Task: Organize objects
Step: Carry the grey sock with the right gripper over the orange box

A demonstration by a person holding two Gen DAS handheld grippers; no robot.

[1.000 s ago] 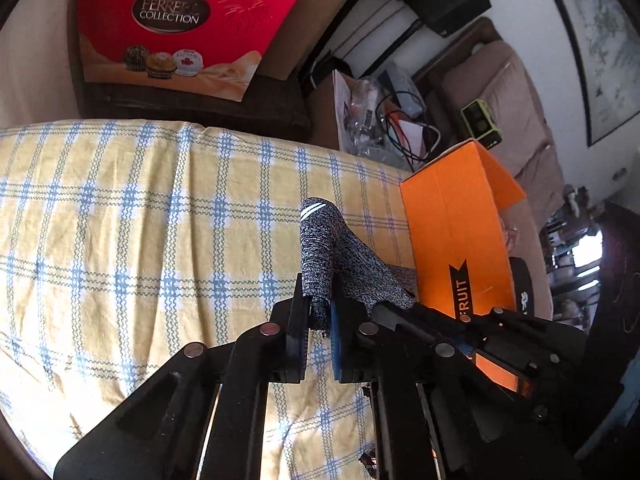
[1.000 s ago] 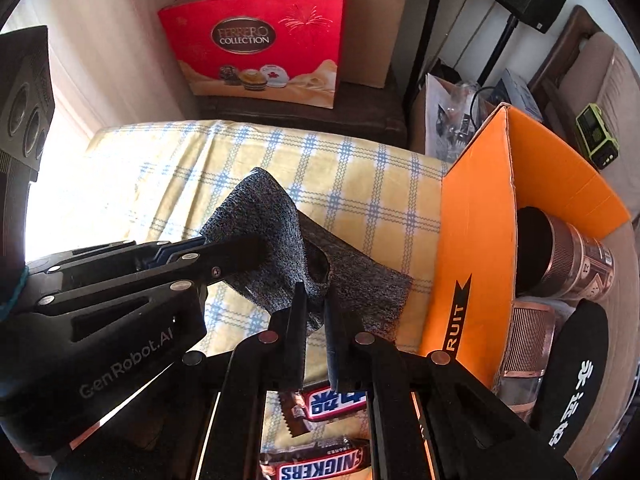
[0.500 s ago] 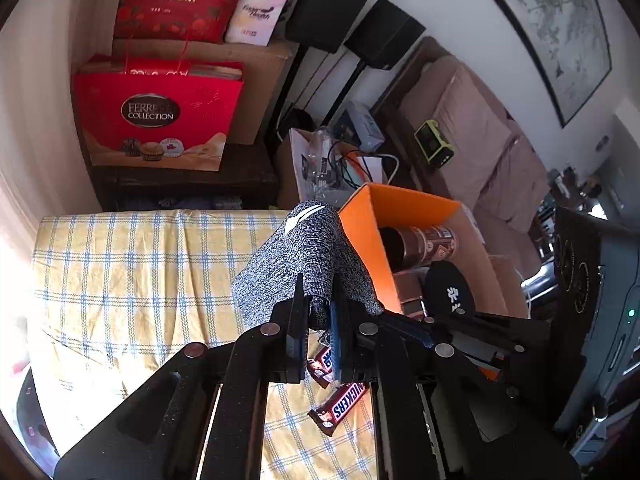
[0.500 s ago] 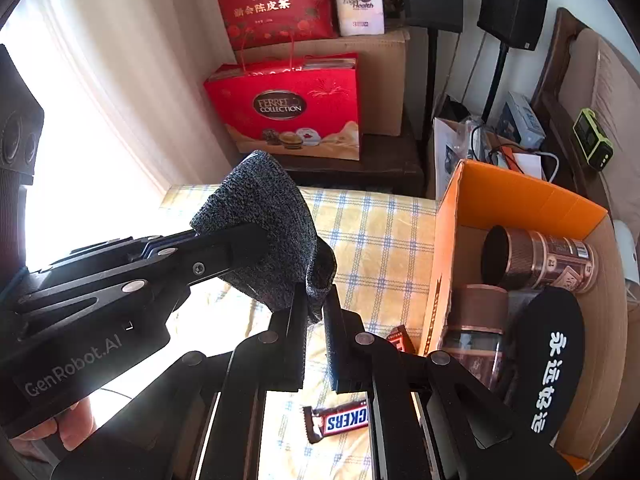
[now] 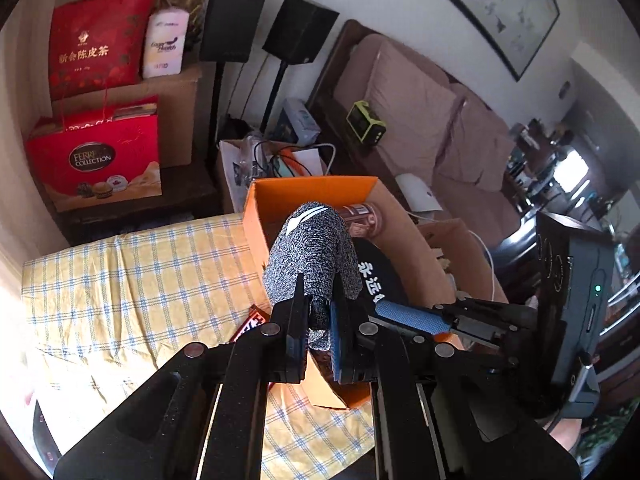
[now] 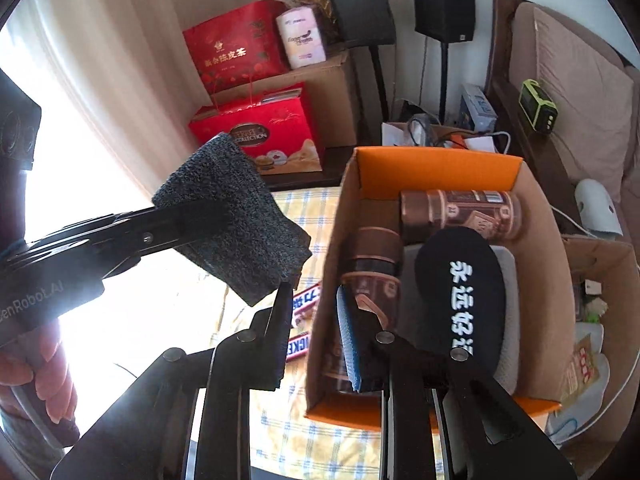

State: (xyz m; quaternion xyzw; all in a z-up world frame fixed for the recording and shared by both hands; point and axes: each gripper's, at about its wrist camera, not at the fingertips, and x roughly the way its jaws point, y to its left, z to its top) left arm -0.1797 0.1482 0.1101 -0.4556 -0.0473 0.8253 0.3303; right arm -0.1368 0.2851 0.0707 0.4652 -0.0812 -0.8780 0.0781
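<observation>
Your left gripper is clamped on the grey knitted sock, its two fingers pinching the lower end of the fabric while the rest stands up ahead of the fingertips, the white stripe at its far end. In the left wrist view the sock hangs in the air in front of the orange box, covering part of the box's near wall and interior. From the right wrist view the same sock sits up and to the left of your right gripper, carried by the left gripper's finger that crosses the frame from the left. Your right gripper's jaws are opening and nothing is between them; the sock's lower corner is just above the left fingertip, and you cannot tell from this view whether it brushes it. Through the gap you see the box's near wall and the snack bars on the yellow checked cloth. Inside the box lie two brown cans and a black pad with white characters.
</observation>
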